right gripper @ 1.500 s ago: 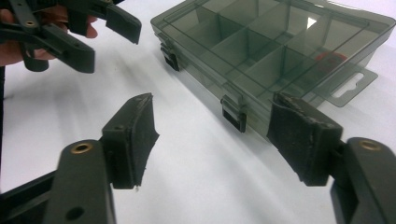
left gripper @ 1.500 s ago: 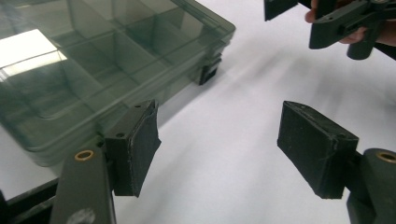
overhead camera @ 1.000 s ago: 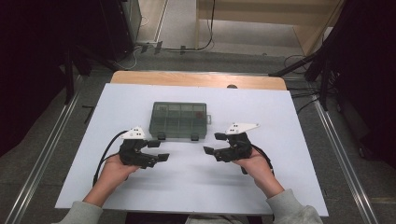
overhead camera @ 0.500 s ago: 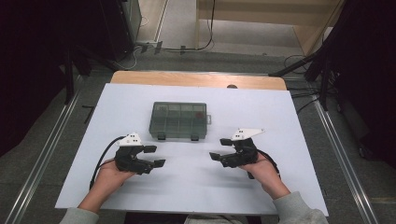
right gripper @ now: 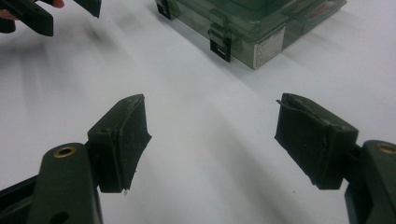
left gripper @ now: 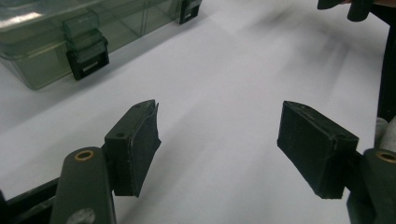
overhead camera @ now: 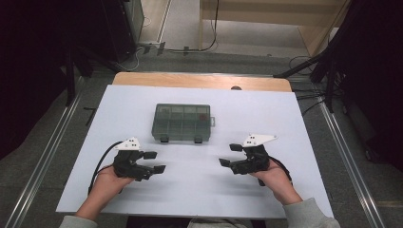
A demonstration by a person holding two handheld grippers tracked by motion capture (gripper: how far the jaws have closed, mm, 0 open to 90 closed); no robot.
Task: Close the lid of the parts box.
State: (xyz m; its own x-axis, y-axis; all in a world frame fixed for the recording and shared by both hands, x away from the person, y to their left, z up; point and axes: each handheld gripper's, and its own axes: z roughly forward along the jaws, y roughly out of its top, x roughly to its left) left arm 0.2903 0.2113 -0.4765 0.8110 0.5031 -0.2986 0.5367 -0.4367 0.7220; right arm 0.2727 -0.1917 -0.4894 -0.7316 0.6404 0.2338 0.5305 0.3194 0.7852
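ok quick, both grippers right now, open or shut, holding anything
Left gripper: open, jaws wide apart, holding nothing.
Right gripper: open, jaws wide apart, holding nothing.
Both hover short of the closed compartment box.

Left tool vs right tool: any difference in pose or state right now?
The left tool sits at the table's left with its tips pointing right; the right tool sits at the table's right with its tips pointing left. The left tool's grey top plate is short, the right tool's longer and pointed. Shared: both are open, hold nothing, and sit on the near side of the closed case, apart from it.
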